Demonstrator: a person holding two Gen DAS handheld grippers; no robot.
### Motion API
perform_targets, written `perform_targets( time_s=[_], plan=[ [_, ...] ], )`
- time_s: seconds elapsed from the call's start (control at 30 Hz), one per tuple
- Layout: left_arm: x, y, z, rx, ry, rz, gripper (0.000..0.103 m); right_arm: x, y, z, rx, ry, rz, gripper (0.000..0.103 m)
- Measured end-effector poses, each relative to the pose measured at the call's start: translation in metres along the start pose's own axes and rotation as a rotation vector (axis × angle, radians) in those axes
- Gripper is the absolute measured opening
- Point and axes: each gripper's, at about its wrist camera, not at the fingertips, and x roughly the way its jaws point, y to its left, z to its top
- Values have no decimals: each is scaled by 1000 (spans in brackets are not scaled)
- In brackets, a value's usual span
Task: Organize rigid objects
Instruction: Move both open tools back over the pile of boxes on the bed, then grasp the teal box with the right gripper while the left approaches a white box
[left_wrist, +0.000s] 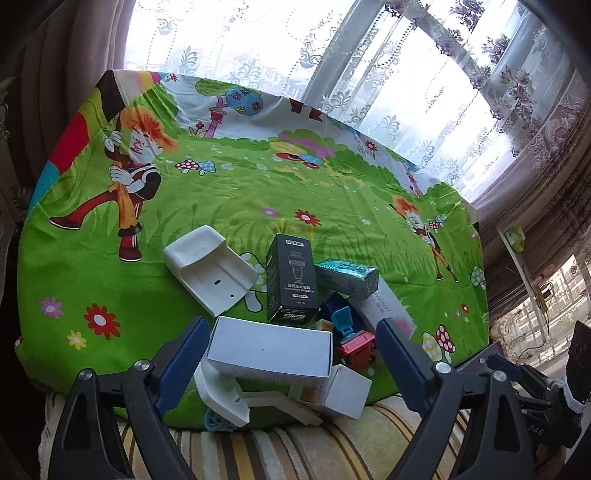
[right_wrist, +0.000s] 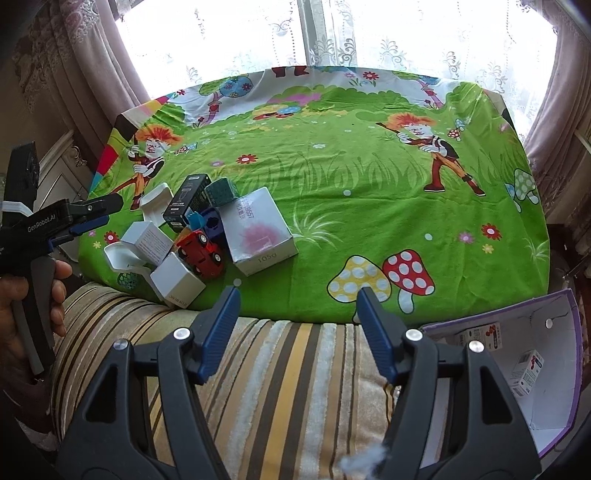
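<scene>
Green cartoon cloth (right_wrist: 332, 206) covers the table; striped cushion (right_wrist: 258, 369) runs along its near edge. All places below are relative to the black box.

Purple-rimmed bin (right_wrist: 517, 369) sits well right of it, off the cloth's near right corner, with small cartons inside.

Big white box (right_wrist: 264, 232) marked 105g lies just right of the black box. White tray (left_wrist: 208, 269) lies just left of it, open side up. White box (left_wrist: 269, 350) lies in front of it, toward the cushion, resting on a white bracket (left_wrist: 221, 395). Second white box (left_wrist: 343, 391) sits in front and slightly right, at the cloth edge. Black box (left_wrist: 291, 280) stands upright in the middle of the pile. Teal box (left_wrist: 347, 277) touches its right side, tilted. Red toy car (right_wrist: 201, 254) lies in front, to its right.

Left gripper (left_wrist: 291, 354): jaws spread wide, straddling the white box; pads look clear of both ends, nothing held.

Right gripper (right_wrist: 295, 325): jaws about half apart, empty, over the cushion edge, well right of the pile.
</scene>
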Motion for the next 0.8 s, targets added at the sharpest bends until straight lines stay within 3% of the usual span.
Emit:
perform_targets(
  time_s=[0.33,0.8],
  plan=[
    [21,-8,-10,102,64,-5,95,24,27,36,-57,0,23,71],
    [33,-2,-11,92,91,-58,95,79,67,80,-168,51,60,72]
  ],
)
